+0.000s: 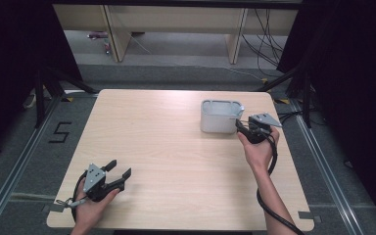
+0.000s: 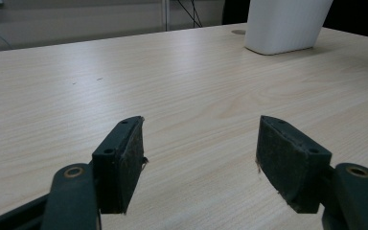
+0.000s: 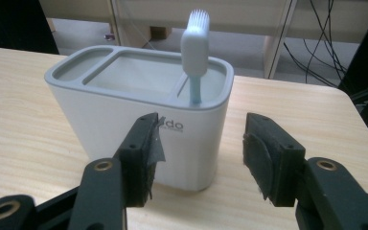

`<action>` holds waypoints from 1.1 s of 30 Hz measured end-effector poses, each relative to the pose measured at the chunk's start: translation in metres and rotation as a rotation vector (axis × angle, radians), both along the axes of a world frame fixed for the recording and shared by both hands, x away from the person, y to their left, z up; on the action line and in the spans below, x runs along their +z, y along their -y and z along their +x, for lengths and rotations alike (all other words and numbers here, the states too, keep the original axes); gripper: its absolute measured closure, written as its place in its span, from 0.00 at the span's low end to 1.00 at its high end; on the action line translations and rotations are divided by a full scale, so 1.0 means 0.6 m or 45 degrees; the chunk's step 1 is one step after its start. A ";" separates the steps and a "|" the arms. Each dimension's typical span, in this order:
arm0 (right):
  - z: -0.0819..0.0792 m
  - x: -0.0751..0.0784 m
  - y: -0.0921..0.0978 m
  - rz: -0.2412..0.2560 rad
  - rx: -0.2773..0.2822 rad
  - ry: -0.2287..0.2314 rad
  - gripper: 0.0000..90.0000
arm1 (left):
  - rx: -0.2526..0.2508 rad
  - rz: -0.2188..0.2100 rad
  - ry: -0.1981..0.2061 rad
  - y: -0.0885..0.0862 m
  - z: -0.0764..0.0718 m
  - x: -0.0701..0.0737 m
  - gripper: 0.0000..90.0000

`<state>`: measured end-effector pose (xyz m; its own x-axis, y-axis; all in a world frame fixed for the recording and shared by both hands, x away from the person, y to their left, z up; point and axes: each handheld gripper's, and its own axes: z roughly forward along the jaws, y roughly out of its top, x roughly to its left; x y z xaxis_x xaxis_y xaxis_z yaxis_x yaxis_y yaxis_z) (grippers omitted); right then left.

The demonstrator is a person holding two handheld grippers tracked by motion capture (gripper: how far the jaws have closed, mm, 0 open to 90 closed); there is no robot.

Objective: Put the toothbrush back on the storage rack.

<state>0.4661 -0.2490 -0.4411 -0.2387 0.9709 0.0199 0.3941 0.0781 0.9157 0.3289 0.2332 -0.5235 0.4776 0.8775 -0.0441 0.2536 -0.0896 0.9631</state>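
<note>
One toothbrush stands upright in the right-hand compartment of a white toothbrush holder, long axis vertical, bristle head up, handle down inside. Holder has a grey rim with three compartments and sits on the worktop toward the far right. Right gripper is just beside the holder's near side; in the right gripper view its fingers are spread apart, empty, straddling the holder's near right corner without touching it. Left gripper rests low at the near left of the worktop, well apart from the holder, fingers wide apart with nothing between them.
</note>
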 end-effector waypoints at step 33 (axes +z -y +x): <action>-0.103 -0.053 0.031 0.022 0.045 -0.092 0.52 | 0.009 0.016 -0.010 0.000 -0.001 0.001 0.37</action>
<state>0.4043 -0.2677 -0.4730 -0.2701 0.9613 0.0546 0.4564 0.0779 0.8864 0.3283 0.2329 -0.5227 0.4712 0.8813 -0.0365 0.2618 -0.1003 0.9599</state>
